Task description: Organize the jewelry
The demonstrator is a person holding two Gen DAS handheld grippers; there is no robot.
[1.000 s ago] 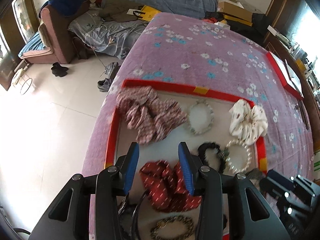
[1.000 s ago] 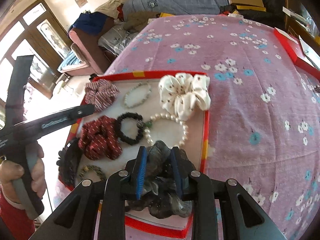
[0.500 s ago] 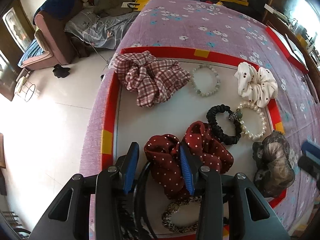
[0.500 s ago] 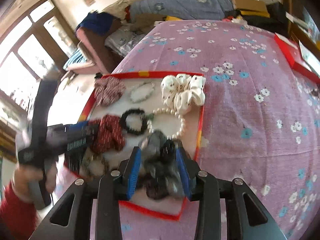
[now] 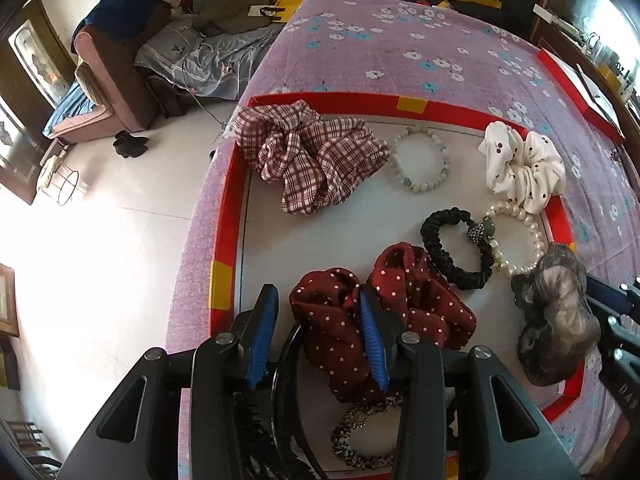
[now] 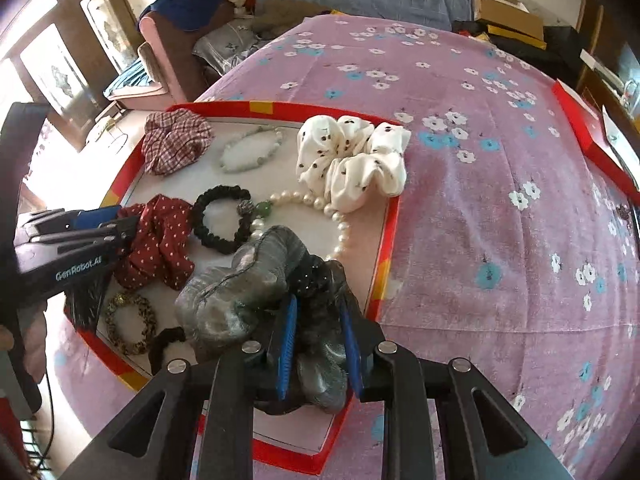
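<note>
A red-rimmed tray (image 5: 224, 216) (image 6: 388, 240) on the purple floral bed holds hair ties and bracelets. My left gripper (image 5: 316, 332) is open, its fingers straddling the edge of a dark red polka-dot scrunchie (image 5: 400, 304) (image 6: 160, 240) and a black headband (image 5: 288, 400). My right gripper (image 6: 318, 344) is shut on a grey-black gauzy scrunchie (image 6: 248, 292) (image 5: 556, 316) at the tray's near right corner. Also in the tray: a plaid scrunchie (image 5: 308, 156), a pale bead bracelet (image 5: 420, 160), a white scrunchie (image 5: 520, 164), a black hair tie (image 5: 456, 248), a pearl bracelet (image 5: 520, 240) and a leopard hair tie (image 5: 360, 440).
The bed edge (image 5: 188, 272) drops to a white tiled floor (image 5: 100, 260) on the left. A sofa with clothes (image 5: 120, 60) stands beyond. A red box lid (image 6: 592, 136) lies at the bed's right side. Bare purple bedspread (image 6: 500, 220) lies right of the tray.
My left gripper has moved down and forward over the tray, to the red polka-dot scrunchie. My right gripper opened a little, then closed again on the grey scrunchie.
</note>
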